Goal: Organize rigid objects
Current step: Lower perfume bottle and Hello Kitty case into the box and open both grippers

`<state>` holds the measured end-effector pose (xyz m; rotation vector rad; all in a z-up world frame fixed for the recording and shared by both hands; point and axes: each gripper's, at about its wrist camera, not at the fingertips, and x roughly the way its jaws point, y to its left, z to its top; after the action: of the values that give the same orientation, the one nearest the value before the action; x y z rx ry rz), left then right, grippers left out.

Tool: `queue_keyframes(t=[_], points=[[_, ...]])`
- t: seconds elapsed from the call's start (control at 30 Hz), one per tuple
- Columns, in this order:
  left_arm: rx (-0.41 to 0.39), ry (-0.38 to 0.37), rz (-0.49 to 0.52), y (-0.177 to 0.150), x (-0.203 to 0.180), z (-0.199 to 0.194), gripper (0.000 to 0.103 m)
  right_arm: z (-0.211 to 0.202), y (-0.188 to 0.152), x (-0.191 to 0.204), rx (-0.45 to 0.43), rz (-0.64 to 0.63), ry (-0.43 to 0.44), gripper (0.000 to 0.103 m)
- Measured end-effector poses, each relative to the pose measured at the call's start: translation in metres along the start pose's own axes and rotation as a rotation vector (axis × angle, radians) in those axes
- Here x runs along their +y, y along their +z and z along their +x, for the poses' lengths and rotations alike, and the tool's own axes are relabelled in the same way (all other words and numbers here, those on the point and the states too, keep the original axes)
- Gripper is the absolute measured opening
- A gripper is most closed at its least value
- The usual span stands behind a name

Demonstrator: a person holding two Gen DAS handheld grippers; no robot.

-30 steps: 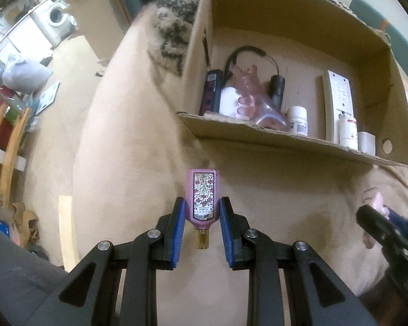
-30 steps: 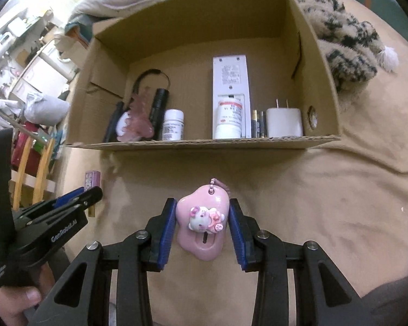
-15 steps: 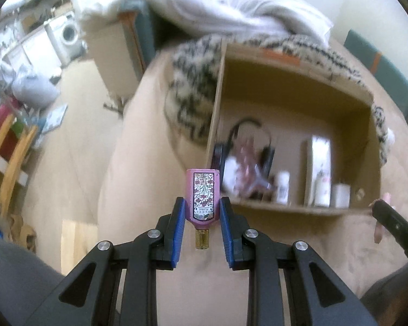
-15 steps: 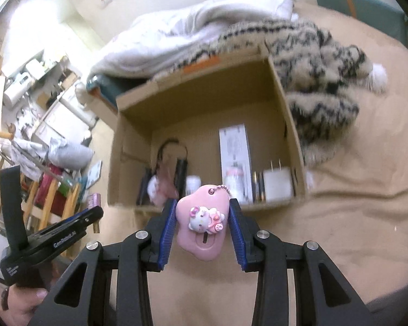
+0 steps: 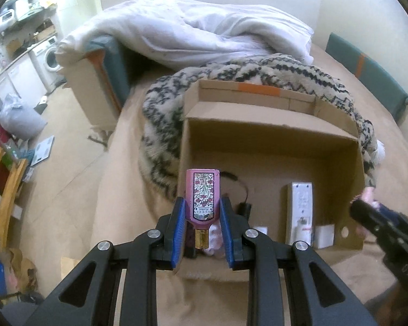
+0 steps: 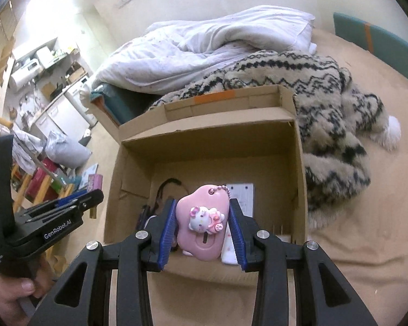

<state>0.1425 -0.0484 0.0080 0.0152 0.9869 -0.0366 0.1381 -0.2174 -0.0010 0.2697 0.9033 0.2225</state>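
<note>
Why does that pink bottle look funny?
The pink floral perfume bottle is upside down: the left tool grips it with its gold cap pointing down, above the open cardboard box.

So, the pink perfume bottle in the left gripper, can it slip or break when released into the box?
The perfume bottle looks rigid and smooth, so it may slip. It is probably glass, so lower it gently into the cardboard box. Being flat-sided, it should not roll.

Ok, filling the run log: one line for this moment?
left tool: shut on perfume bottle | right tool: shut on pink keychain | both over cardboard box
</note>
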Motion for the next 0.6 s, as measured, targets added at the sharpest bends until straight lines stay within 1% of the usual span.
queue_keyframes(t=[0.07,0.17,0.27,0.43,0.6], points=[[-0.005,0.0,0.026,0.007,-0.007,0.01,0.023,0.012,0.006,-0.002,0.02,-0.009,-0.015,0.04],[-0.006,-0.002,0.051,0.009,-0.015,0.025,0.023,0.028,0.007,-0.005,0.046,-0.017,-0.029,0.04],[0.011,-0.024,0.057,0.004,-0.018,0.043,0.023,0.042,0.001,-0.011,0.074,-0.001,-0.027,0.04],[0.074,-0.019,0.056,-0.009,-0.02,0.071,0.023,0.063,-0.009,-0.014,0.144,0.014,-0.048,0.04],[0.077,-0.01,0.092,-0.012,-0.028,0.082,0.023,0.077,-0.016,-0.016,0.197,0.024,-0.056,0.04]])
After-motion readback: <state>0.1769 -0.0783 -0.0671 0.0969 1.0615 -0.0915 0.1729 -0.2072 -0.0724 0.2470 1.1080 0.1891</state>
